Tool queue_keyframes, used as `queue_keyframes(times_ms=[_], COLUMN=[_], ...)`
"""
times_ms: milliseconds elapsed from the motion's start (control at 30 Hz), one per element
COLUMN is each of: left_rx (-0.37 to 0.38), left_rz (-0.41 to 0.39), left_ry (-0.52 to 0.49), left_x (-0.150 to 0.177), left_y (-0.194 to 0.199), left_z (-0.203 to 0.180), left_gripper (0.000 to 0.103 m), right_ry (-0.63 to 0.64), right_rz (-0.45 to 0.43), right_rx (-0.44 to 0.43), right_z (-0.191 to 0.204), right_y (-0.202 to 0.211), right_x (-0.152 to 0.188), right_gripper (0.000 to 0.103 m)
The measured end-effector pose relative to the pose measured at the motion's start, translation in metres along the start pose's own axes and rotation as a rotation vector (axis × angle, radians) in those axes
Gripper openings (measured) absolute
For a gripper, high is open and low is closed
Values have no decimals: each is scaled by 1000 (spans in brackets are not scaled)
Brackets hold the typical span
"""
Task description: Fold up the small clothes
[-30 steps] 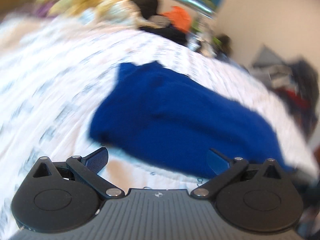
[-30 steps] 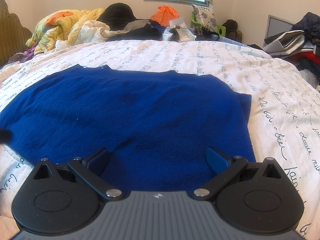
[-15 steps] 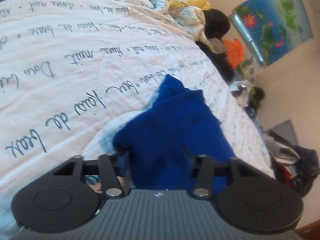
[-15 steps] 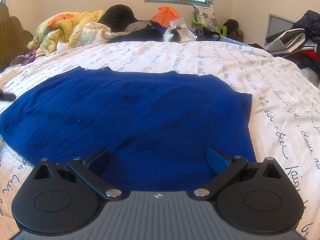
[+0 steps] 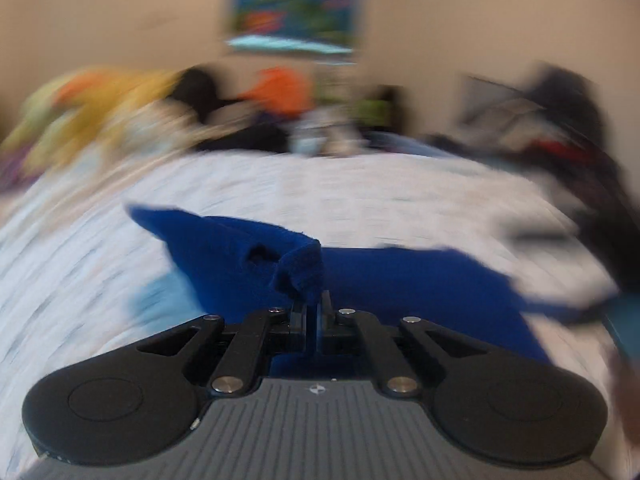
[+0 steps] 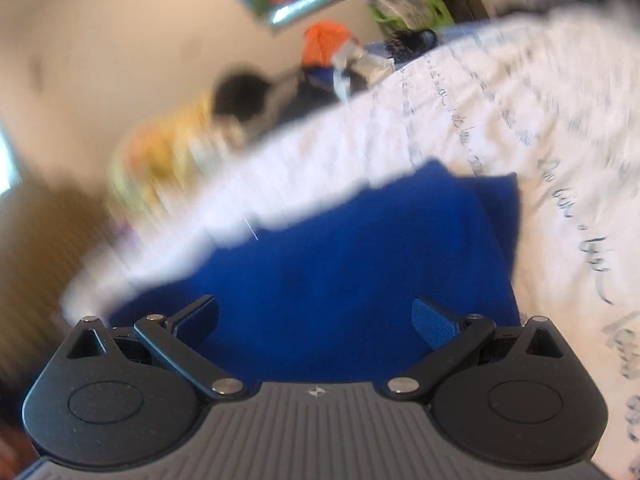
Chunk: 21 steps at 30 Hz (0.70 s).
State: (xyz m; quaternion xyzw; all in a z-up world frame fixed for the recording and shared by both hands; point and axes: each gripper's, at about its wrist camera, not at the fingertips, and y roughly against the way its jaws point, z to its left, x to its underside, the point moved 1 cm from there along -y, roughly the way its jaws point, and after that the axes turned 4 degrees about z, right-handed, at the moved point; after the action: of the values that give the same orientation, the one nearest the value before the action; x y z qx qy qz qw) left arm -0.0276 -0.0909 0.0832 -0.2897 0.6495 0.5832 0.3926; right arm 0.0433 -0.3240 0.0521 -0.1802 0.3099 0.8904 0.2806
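One second ago your left tool (image 5: pixel 312 300) was open; now it pinches the blue cloth (image 5: pixel 248 264) on the bed (image 5: pixel 360 188), lifting an edge toward twelve o'clock. Your right tool (image 6: pixel 316 320) stays open and empty.

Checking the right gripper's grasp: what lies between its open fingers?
Only the blue garment, seen beyond the right gripper in the right wrist view; its fingers are apart and pinch nothing.

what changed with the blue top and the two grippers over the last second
The left gripper went from wide open to shut on an edge of the blue garment, which it has lifted into a peak off the white bedspread. The right gripper stayed open, holding nothing, though its view has tilted. The rest of the garment still lies on the bed.
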Motion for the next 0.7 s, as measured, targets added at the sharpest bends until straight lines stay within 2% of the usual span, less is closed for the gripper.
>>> queue_keyframes(times_ms=[67, 133, 200, 300, 367, 500, 533, 567, 600, 633, 700], left_rx=[88, 161, 193, 185, 189, 207, 215, 224, 232, 243, 276], left_rz=[-8, 18, 50, 43, 44, 40, 40, 41, 38, 31, -6], left_ry=[-173, -263, -328, -386, -391, -398, -405, -413, -419, -429, -450], left_x=[11, 26, 39, 48, 49, 50, 51, 51, 49, 41, 36], left_y=[-4, -8, -12, -10, -10, -13, -14, -15, -15, -17, -12], left_z=[-47, -75, -89, -95, -92, -91, -94, -96, -99, -104, -109], left_gripper=[3, 3, 3, 3, 3, 3, 3, 3, 3, 3, 3], right_ry=[-127, -189, -248, -272, -265, -232, -208, -170, -121, -91, -31], right_rz=[93, 169, 220, 269, 272, 254, 258, 271, 297, 316, 290], right_rx=[-161, -236, -207, -135, -150, -104, -84, -46, 27, 60, 55], right_z=[-20, -37, -53, -65, -65, -64, -63, -61, -60, -60, -54], right_y=[-10, -28, -45, -64, -68, -78, -83, -88, -94, -99, -90], right_x=[-26, -44, -53, -56, -58, -67, -68, -70, -73, -74, -78], right_gripper=[103, 103, 103, 103, 103, 100, 89, 56, 32, 14, 12])
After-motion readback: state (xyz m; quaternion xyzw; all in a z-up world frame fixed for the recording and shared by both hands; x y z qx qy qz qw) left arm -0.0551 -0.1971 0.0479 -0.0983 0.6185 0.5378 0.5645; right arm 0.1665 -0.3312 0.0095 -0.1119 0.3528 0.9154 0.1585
